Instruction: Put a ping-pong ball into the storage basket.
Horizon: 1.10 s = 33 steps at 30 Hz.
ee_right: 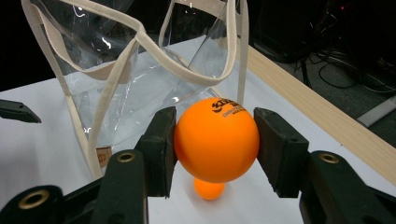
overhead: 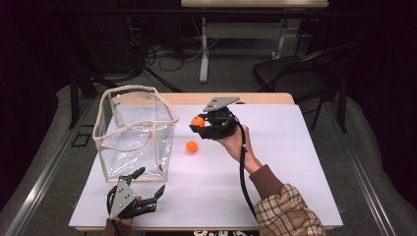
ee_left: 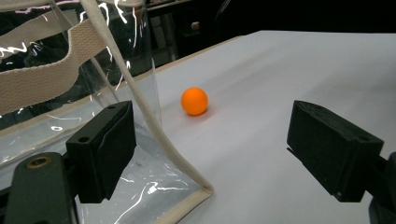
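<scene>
One ball (ee_right: 216, 140) clenched in the right gripper (overhead: 200, 124), left gripper (overhead: 147, 187) released; next, lift it over the bag (overhead: 135, 130) at left

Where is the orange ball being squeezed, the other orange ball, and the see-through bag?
held orange ball (ee_right: 216, 140), right gripper view, its front.
loose orange ball (ee_left: 194, 101), left gripper view, its middle.
clear bag (overhead: 164, 106), high view, its fabric rim.

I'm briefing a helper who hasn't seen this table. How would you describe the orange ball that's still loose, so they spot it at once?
Start at the clear bag with cream trim on the left of the white table. Just to its right an orange ball lies alone on the tabletop. Its twin, the held ball, is up off the table, clamped in the right tongs.
</scene>
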Each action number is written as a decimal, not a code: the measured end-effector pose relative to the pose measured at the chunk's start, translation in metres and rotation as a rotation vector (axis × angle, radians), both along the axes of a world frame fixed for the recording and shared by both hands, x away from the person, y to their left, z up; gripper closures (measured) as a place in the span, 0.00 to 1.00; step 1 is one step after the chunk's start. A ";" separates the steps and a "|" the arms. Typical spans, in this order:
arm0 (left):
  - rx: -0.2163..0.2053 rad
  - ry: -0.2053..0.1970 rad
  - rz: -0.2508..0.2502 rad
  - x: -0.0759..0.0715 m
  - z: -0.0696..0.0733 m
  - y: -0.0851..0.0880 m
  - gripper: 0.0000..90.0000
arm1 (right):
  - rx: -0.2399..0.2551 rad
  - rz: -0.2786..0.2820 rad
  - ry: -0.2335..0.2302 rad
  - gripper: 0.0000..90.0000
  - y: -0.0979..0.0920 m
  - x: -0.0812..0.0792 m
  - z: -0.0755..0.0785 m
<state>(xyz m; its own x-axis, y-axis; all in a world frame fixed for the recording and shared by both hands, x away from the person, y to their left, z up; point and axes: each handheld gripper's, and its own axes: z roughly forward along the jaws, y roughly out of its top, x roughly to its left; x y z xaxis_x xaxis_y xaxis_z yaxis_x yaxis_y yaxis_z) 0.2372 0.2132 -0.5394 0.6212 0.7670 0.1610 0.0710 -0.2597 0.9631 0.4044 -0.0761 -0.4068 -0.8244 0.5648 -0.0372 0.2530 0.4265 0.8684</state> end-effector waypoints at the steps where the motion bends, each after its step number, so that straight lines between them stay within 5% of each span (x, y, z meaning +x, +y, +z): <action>1: 0.000 -0.001 0.002 0.000 0.000 0.000 0.17 | 0.000 0.001 0.000 0.57 0.001 0.001 0.002; 33: 0.000 -0.001 -0.002 0.001 0.000 -0.001 0.17 | -0.001 0.013 -0.014 0.57 0.020 0.016 0.015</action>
